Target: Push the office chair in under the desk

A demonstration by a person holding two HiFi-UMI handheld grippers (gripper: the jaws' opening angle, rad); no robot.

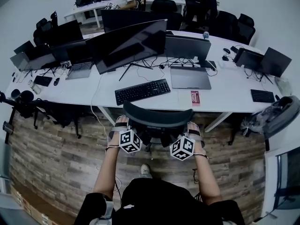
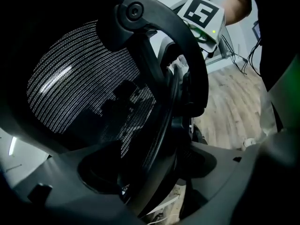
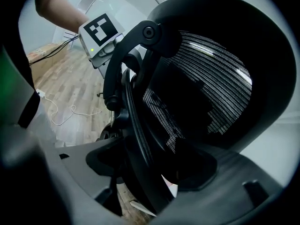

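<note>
A black mesh-backed office chair [image 1: 157, 117] stands at the near edge of the white desk [image 1: 225, 90], its seat toward the desk and its backrest toward me. My left gripper [image 1: 123, 128] is at the backrest's left edge and my right gripper [image 1: 191, 131] at its right edge. In the left gripper view the backrest's rim [image 2: 164, 102] runs between the jaws of the left gripper [image 2: 154, 172], which close on it. The right gripper view shows the same: the rim [image 3: 136, 116] passes between the wide-set jaws of the right gripper [image 3: 150, 168]. Mesh [image 3: 206, 78] fills much of that view.
On the desk above the chair lie a black keyboard [image 1: 142, 91] and a closed laptop [image 1: 190, 77], with dark monitors [image 1: 126, 46] behind. A white desk leg [image 1: 218, 122] slants down right of the chair. A grey bag [image 1: 276, 114] sits at far right. The floor [image 1: 56, 158] is wood plank.
</note>
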